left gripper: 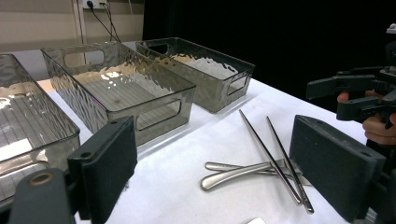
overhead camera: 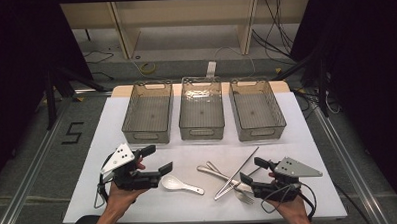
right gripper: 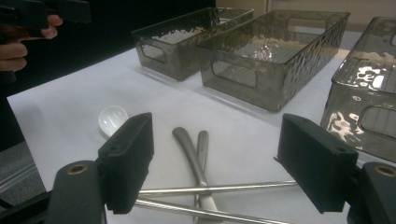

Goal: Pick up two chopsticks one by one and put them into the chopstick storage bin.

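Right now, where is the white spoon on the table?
In the high view the white spoon lies on the white table cover, just right of the open left gripper and left of the crossed metal cutlery.

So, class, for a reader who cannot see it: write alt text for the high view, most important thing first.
A person's hands hold the left gripper and right gripper, both open and holding nothing, over a white table. Between them lie a white spoon, metal chopsticks and a fork, the metal pieces crossing. Three clear bins stand in a row behind.
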The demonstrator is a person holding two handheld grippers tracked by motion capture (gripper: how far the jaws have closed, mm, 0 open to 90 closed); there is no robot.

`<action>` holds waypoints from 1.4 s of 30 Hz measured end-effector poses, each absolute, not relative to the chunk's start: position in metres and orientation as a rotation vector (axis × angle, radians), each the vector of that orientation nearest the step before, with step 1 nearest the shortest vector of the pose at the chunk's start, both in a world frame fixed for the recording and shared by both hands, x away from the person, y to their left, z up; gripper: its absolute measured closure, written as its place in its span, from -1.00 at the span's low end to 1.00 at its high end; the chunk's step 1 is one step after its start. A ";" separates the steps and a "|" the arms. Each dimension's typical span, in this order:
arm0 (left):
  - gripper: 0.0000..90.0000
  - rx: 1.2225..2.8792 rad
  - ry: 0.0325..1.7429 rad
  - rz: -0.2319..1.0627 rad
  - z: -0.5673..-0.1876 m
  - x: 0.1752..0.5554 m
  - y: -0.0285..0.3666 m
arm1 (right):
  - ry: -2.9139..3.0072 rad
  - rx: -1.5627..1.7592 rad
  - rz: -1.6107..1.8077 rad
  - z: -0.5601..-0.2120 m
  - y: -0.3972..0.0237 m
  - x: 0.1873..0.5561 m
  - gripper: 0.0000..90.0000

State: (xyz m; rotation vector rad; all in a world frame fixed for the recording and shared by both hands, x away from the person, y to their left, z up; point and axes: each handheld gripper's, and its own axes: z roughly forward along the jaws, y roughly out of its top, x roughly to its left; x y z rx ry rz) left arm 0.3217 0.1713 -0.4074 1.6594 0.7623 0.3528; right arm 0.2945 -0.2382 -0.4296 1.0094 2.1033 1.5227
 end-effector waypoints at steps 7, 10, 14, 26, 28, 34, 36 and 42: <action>-0.68 1.661 0.763 0.349 -0.408 0.322 0.170 | 2.161 0.990 1.477 -0.427 -0.238 0.297 -0.37; -0.68 1.660 0.763 0.349 -0.408 0.322 0.170 | 2.215 0.946 1.429 -0.424 -0.237 0.300 -0.36; -0.68 1.664 0.767 0.349 -0.408 0.323 0.170 | 2.296 0.848 1.343 -0.415 -0.236 0.306 -0.34; -0.68 1.676 0.776 0.347 -0.409 0.324 0.170 | 2.644 0.629 0.954 -0.408 -0.236 0.351 -0.24; -0.68 1.676 0.775 0.348 -0.409 0.324 0.169 | 2.689 0.601 0.863 -0.411 -0.235 0.358 -0.21; -0.68 1.677 0.775 0.346 -0.410 0.324 0.169 | 2.774 0.512 0.696 -0.423 -0.230 0.372 -0.05; -0.68 1.681 0.771 0.348 -0.409 0.324 0.169 | 2.806 0.499 0.657 -0.428 -0.229 0.375 -0.02; -0.68 1.680 0.771 0.344 -0.409 0.324 0.168 | 2.865 0.437 0.585 -0.439 -0.227 0.382 0.08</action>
